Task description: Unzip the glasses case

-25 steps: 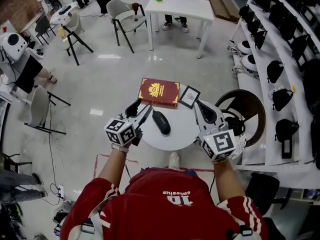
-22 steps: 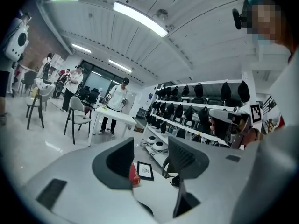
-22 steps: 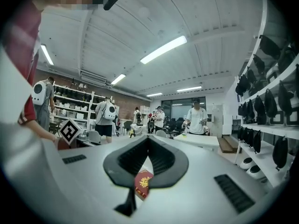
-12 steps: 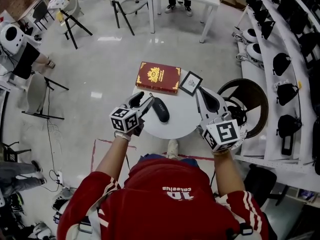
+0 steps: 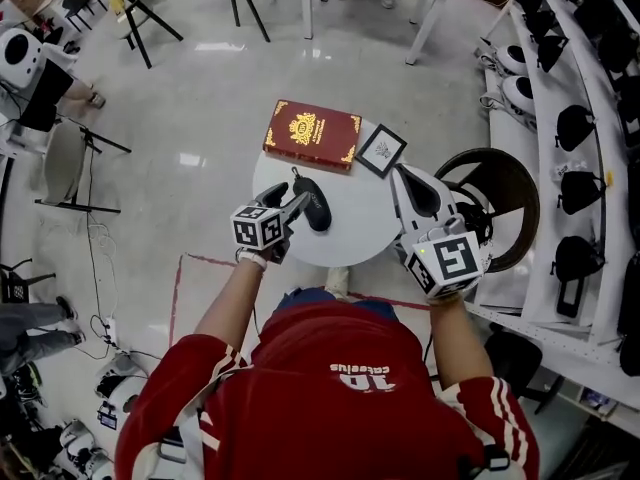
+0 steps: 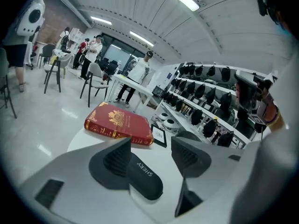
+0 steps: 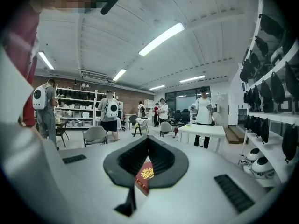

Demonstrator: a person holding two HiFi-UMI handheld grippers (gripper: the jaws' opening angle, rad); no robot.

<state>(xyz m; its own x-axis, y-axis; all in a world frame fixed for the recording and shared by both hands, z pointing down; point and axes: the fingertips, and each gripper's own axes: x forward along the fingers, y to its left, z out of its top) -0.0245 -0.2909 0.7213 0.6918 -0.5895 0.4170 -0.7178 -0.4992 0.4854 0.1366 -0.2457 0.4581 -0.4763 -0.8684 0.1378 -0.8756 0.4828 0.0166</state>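
The glasses case [image 5: 313, 204] is lying on the round table [image 5: 372, 236], long axis running away from the person, just under the left gripper [image 5: 285, 200], whose wide jaws are framing it without pressing. The right gripper [image 5: 408, 183] is waiting well apart, jaws together on nothing. Against a second ago, the left gripper is sitting lower and nearer the case, its jaws having just been opening

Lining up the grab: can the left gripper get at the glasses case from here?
Probably yes. The left gripper has just been opening its jaws, and the glasses case lies right ahead, its near end between them and not pressed, with nothing in the way.
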